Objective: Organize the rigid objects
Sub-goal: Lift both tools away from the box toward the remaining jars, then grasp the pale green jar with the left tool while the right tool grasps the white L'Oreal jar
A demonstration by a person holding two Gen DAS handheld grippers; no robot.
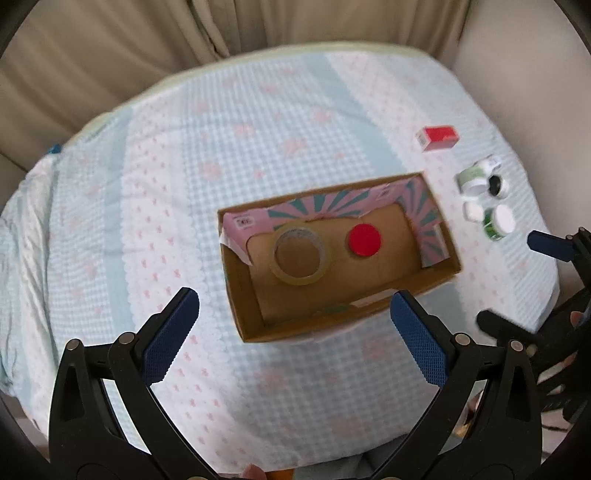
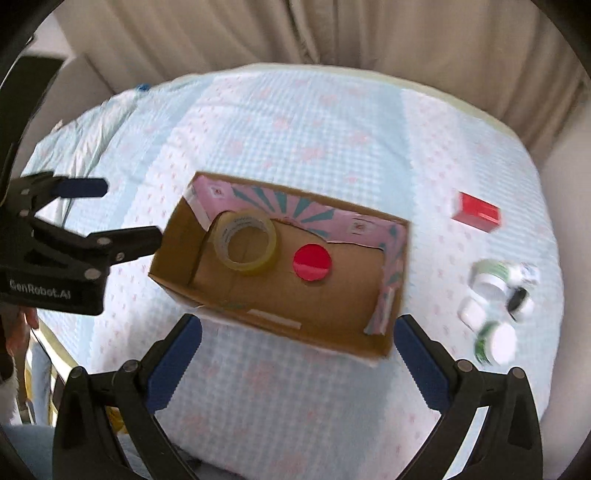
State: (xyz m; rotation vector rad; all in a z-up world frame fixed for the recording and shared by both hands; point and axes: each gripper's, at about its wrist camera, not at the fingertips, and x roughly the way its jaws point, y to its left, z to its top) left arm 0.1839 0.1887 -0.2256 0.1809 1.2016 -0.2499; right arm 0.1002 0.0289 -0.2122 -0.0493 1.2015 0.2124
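An open cardboard box lies on the cloth-covered table. Inside it lie a roll of clear tape and a red round lid. A red small box and a cluster of small white and green jars lie to the right of the box. My left gripper is open and empty, hovering over the box's near edge. My right gripper is open and empty, near the box's front wall.
The table wears a light blue checked cloth with pink flowers. Beige curtains hang behind it. The table edge falls away close to the jars on the right.
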